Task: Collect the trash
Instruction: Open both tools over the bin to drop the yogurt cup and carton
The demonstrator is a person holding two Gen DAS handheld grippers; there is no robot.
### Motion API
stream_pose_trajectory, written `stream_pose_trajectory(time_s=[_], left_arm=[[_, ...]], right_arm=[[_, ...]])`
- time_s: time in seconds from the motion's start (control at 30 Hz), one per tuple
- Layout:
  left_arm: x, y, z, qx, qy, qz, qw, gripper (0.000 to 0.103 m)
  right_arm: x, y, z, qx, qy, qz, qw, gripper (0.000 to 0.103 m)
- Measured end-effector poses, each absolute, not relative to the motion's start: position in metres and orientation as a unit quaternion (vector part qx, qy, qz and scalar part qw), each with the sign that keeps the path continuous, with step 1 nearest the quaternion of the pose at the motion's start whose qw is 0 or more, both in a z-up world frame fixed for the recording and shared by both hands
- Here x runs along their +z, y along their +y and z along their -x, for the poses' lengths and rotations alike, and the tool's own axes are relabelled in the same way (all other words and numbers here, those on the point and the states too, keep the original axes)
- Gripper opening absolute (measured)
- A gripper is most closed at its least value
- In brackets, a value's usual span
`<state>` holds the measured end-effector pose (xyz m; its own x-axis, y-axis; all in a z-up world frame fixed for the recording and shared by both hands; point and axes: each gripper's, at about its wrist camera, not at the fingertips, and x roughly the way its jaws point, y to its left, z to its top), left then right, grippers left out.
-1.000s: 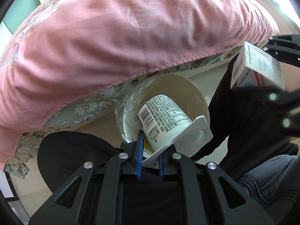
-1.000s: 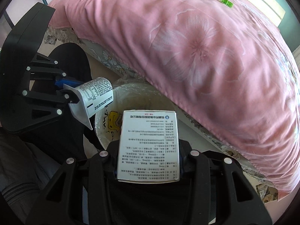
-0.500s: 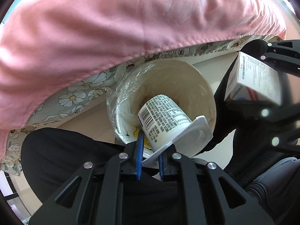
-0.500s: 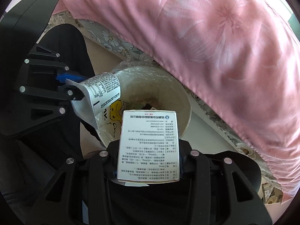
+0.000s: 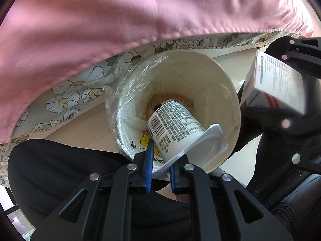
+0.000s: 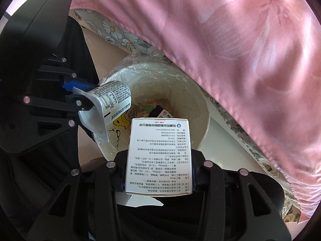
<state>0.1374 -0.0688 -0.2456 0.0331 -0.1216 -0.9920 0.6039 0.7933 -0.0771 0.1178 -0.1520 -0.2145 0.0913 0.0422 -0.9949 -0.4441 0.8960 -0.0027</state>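
Note:
My left gripper is shut on the rim of a white yogurt cup with a printed label, holding it tilted over the mouth of a cream waste bin lined with clear plastic. The cup also shows in the right wrist view. My right gripper is shut on a white medicine box covered in print, held over the bin's near rim. The box shows at the right of the left wrist view. Wrappers lie at the bin's bottom.
A pink quilt over a floral bed sheet overhangs the bin from behind. The person's black-clad legs are beside the bin. Pale floor surrounds it.
Both grippers have moved down and closer to the bin, which now looks larger. The cup and the box now hang over its opening. Both stay held.

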Motion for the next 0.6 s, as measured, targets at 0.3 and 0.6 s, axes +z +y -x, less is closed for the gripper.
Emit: stream_pose_trajectory(time_s=[0.3,0.6], left_arm=[[-0.261,-0.069,-0.142,-0.248,0.662,-0.183,0.683,0.016],[-0.275,-0.068,-0.146,-0.23,0.672,-0.183,0.679,0.077]], right_arm=[[-0.223,-0.151,-0.125,0.162,0.658,0.155,0.719,0.051],[-0.223,-0.154,-0.128,0.147,0.655,0.156,0.724,0.085]])
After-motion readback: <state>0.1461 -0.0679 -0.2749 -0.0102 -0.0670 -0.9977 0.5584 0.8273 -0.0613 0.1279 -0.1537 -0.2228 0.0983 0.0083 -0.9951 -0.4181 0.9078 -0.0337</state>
